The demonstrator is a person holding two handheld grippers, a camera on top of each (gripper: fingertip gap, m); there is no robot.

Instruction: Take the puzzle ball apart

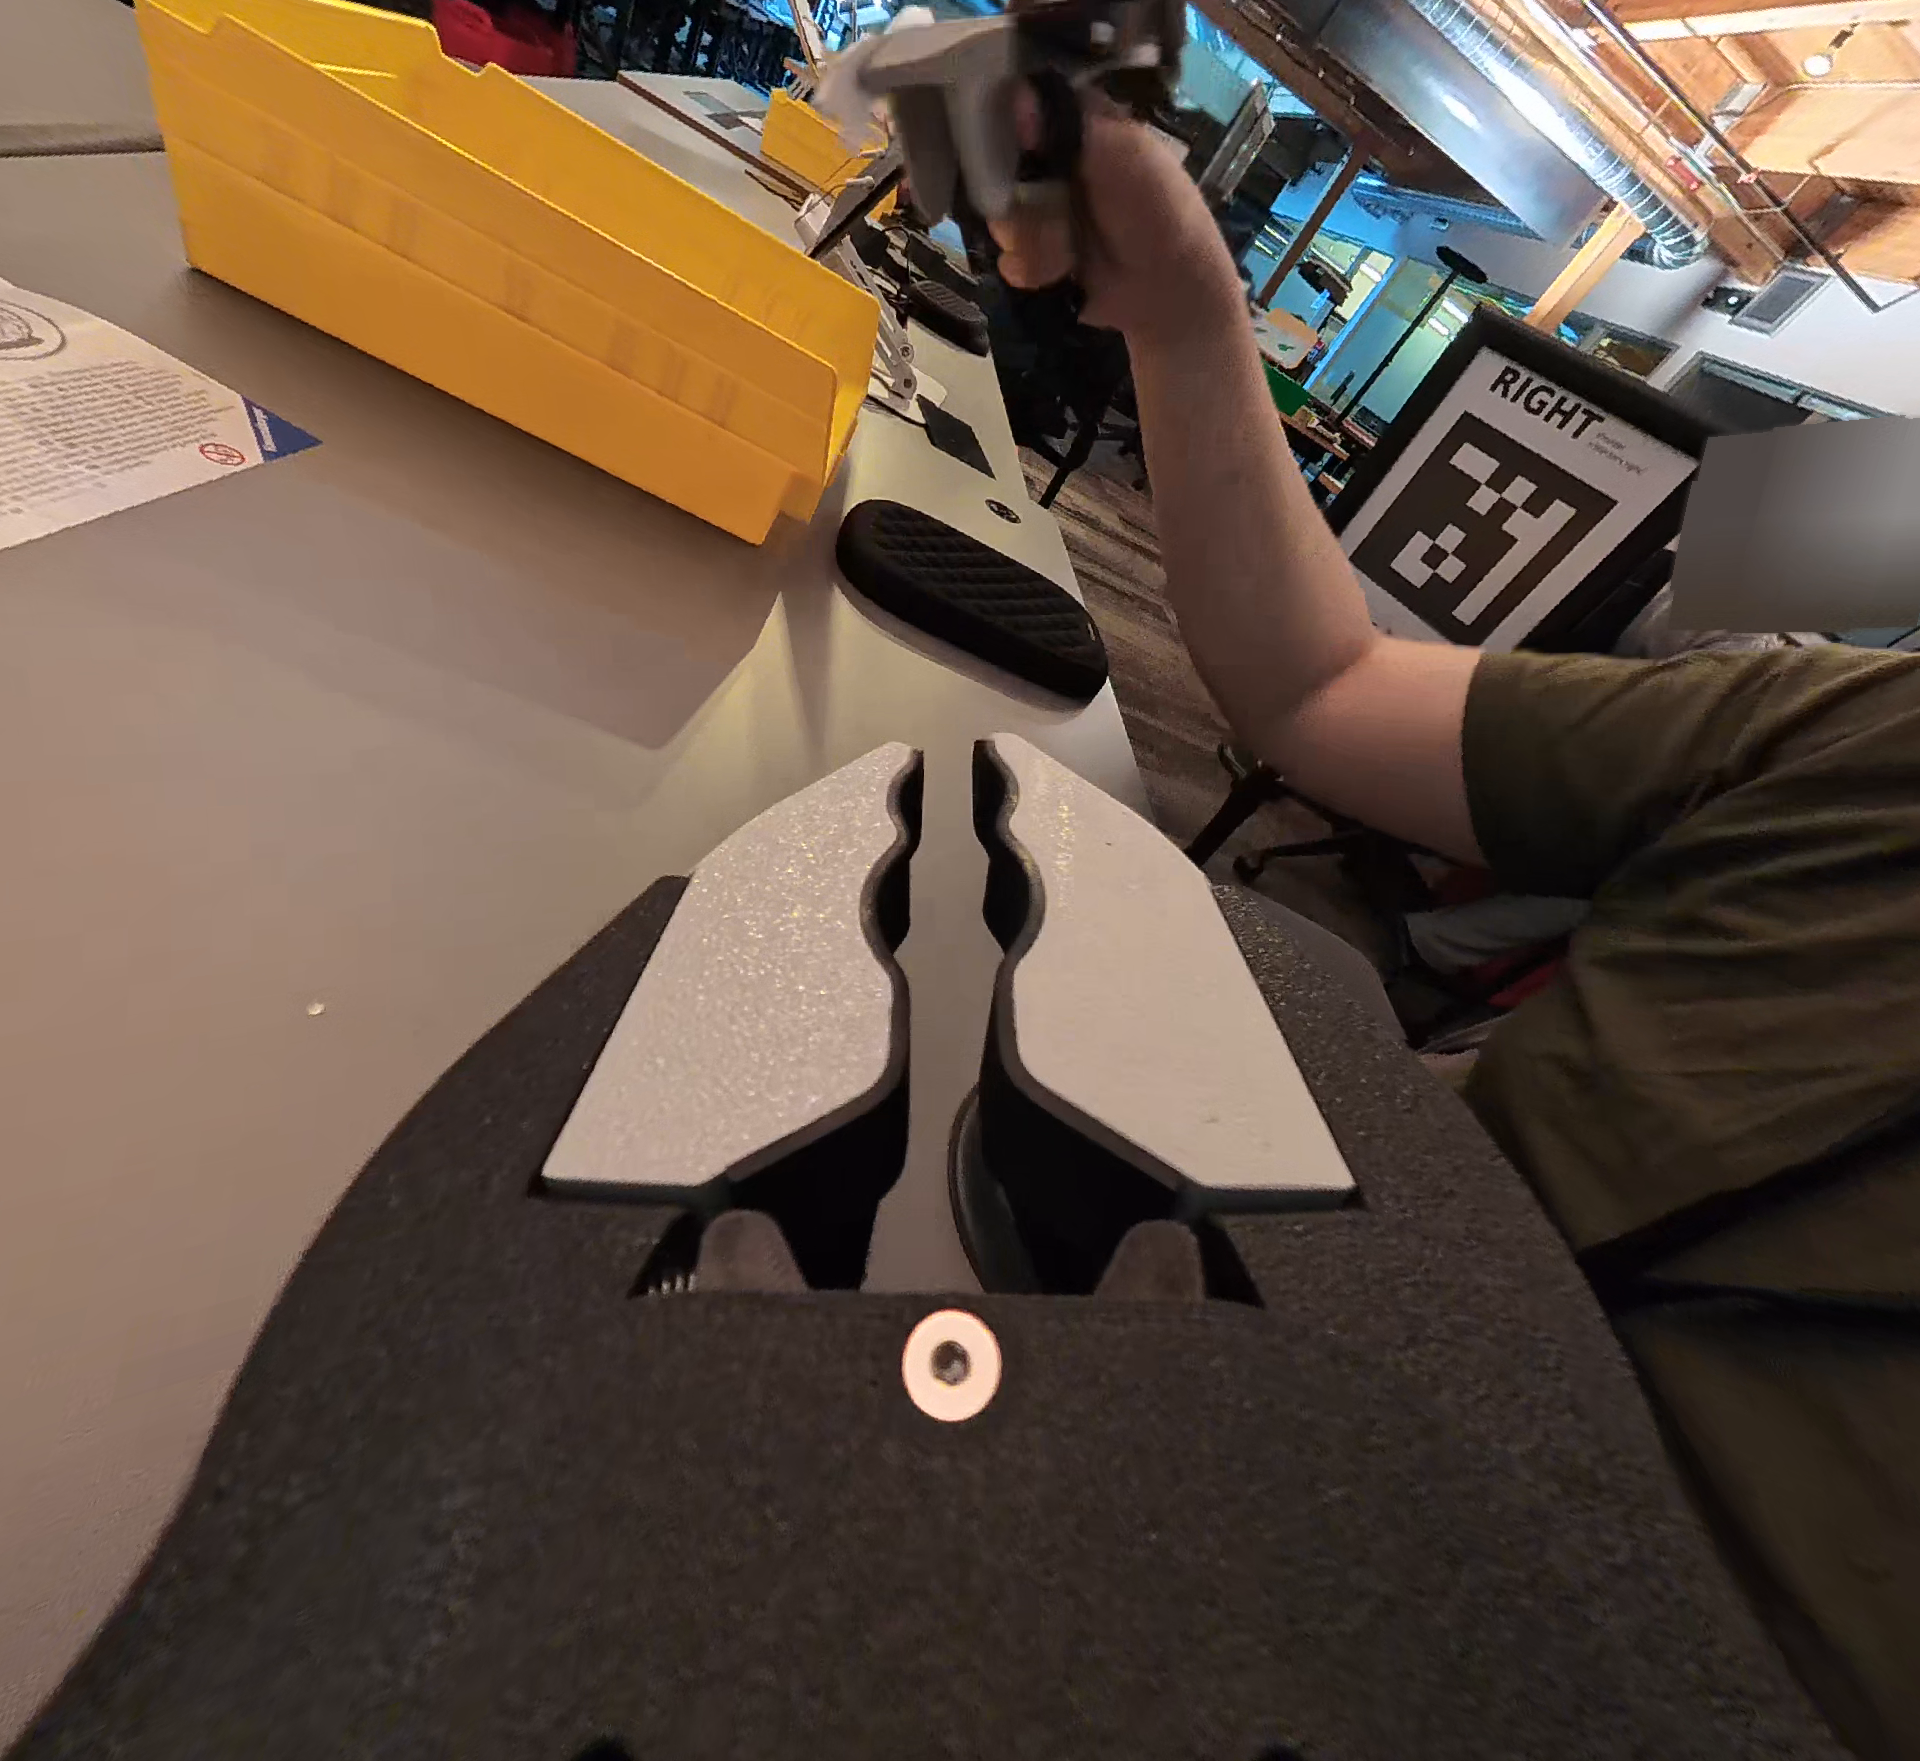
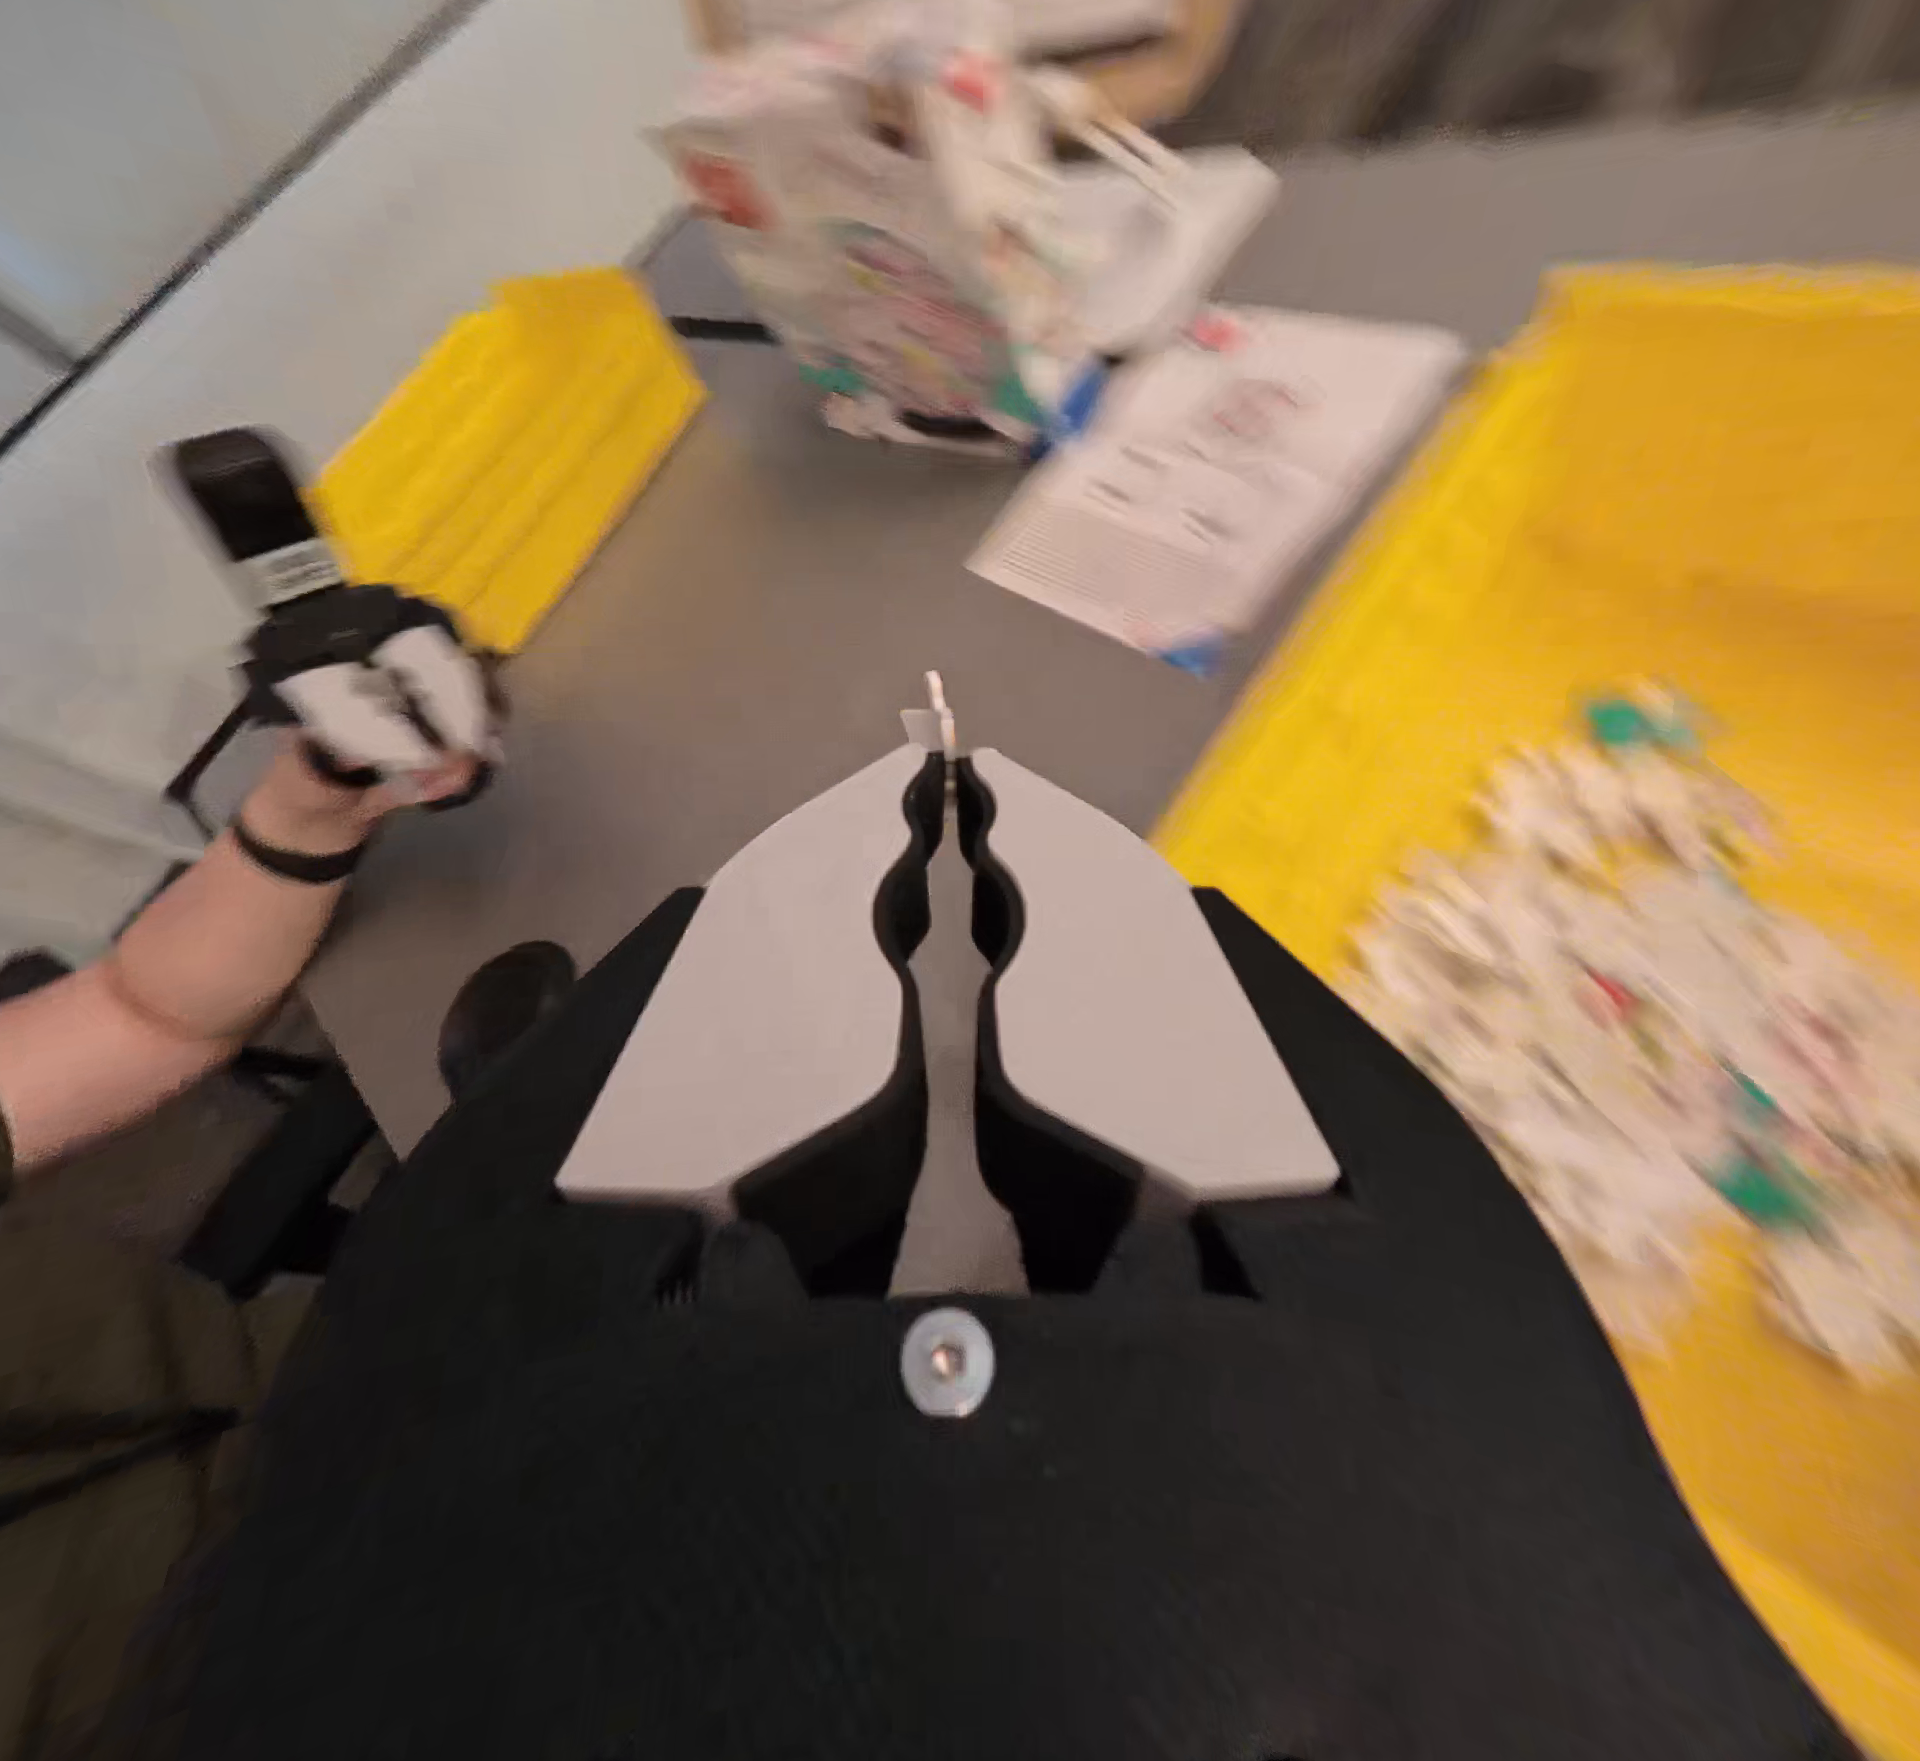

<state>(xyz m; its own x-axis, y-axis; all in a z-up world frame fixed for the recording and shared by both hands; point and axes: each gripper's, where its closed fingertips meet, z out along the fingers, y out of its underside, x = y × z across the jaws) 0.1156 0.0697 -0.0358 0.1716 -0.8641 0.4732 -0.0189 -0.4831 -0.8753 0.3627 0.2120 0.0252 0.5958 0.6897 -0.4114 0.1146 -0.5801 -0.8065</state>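
- Grey desk (image 2: 727, 568) in a workshop with timber ceiling is carrying the scene; the right wrist view is blurring heavily.
- Right hand-held gripper (image 2: 943, 761) is pinching a small white puzzle piece (image 2: 932, 712) at its tips, raised over the desk beside the large yellow bin (image 2: 1558, 516).
- Left hand-held gripper (image 1: 947, 761) is sitting slightly parted, holding nothing.
- Loose pieces (image 2: 1621, 1005) are piling in that bin, judged as the removed share.
- Puzzle ball (image 2: 935, 257), partly dismantled, is resting farther back on the desk near a paper sheet (image 2: 1226, 485); much is remaining to strip.
- Small yellow bin (image 2: 520, 454) is standing to the left.
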